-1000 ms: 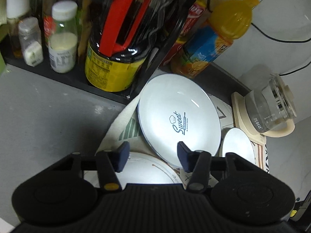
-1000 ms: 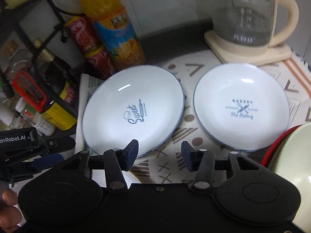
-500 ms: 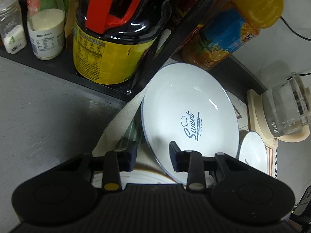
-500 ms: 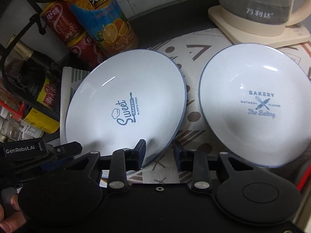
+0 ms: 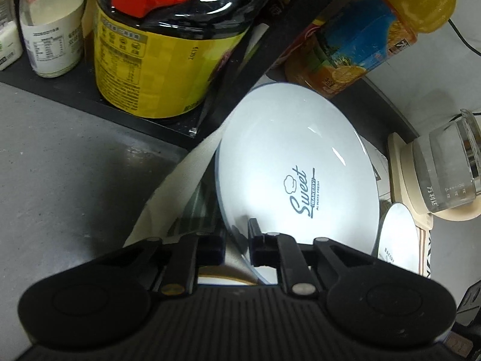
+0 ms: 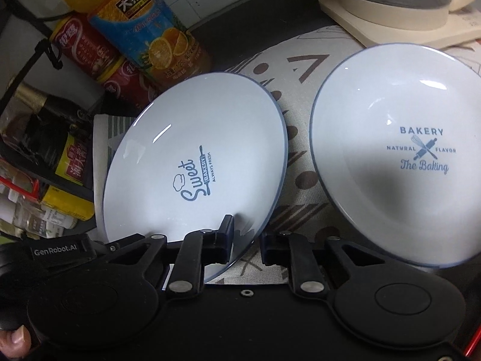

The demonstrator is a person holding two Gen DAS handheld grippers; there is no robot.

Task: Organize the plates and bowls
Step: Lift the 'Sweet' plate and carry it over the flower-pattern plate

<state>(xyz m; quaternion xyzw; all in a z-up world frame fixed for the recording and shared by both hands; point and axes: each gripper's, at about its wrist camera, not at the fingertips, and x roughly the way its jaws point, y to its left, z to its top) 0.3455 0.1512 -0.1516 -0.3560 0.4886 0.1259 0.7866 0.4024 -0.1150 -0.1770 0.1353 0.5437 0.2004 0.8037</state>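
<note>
A white blue-rimmed plate printed "Sweet" [image 5: 294,162] [image 6: 192,150] lies on the patterned cloth [image 6: 300,69]. My left gripper [image 5: 236,245] is at its near rim. Its jaws are closing, one pad on the plate's face and the other at its underside. My right gripper [image 6: 246,245] grips another part of the same rim, jaws also closing, with the edge between the pads. A second white plate printed "Bakery" [image 6: 405,156] [image 5: 396,234] lies flat to the right, untouched. Part of a gold-rimmed plate [image 5: 222,276] shows under the left gripper.
A black rack [image 5: 90,99] holds a large dark sauce bottle [image 5: 156,45] and small jars. An orange juice bottle [image 6: 144,30] and red cans [image 6: 87,51] stand behind the plates. A glass kettle on a cream base [image 5: 451,174] is at the right. A thumb [image 6: 15,340] shows bottom left.
Both grippers came down and closer to the "Sweet" plate. Their jaws narrowed from wide apart onto its rim.
</note>
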